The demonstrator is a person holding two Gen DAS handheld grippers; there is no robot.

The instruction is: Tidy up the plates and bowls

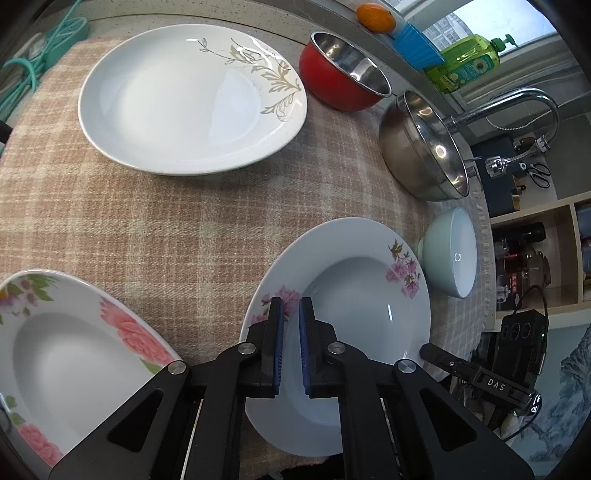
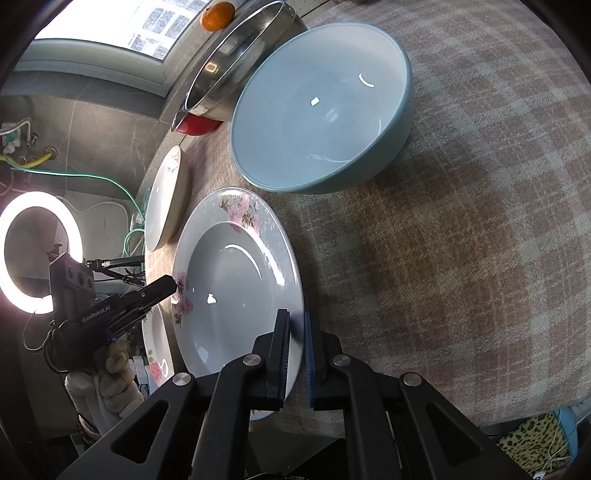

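Observation:
A deep plate with small pink flowers (image 1: 354,295) lies on the checked cloth; both grippers grip its rim from opposite sides. My left gripper (image 1: 291,306) is shut on its near rim. My right gripper (image 2: 295,321) is shut on the same plate (image 2: 229,280) at its right edge. The left gripper shows in the right wrist view (image 2: 162,288) touching the plate's far rim. A rose-patterned deep plate (image 1: 66,354) lies to the left. A large gold-leaf plate (image 1: 184,99) lies farther back. A pale blue bowl (image 2: 321,107), a steel bowl (image 1: 421,147) and a red bowl (image 1: 343,74) stand nearby.
The checked cloth (image 1: 184,221) covers the counter. A tap (image 1: 517,107) and sink are to the right, with a green soap bottle (image 1: 469,59) and an orange (image 1: 375,16) on the sill. A ring light (image 2: 37,251) glows at left.

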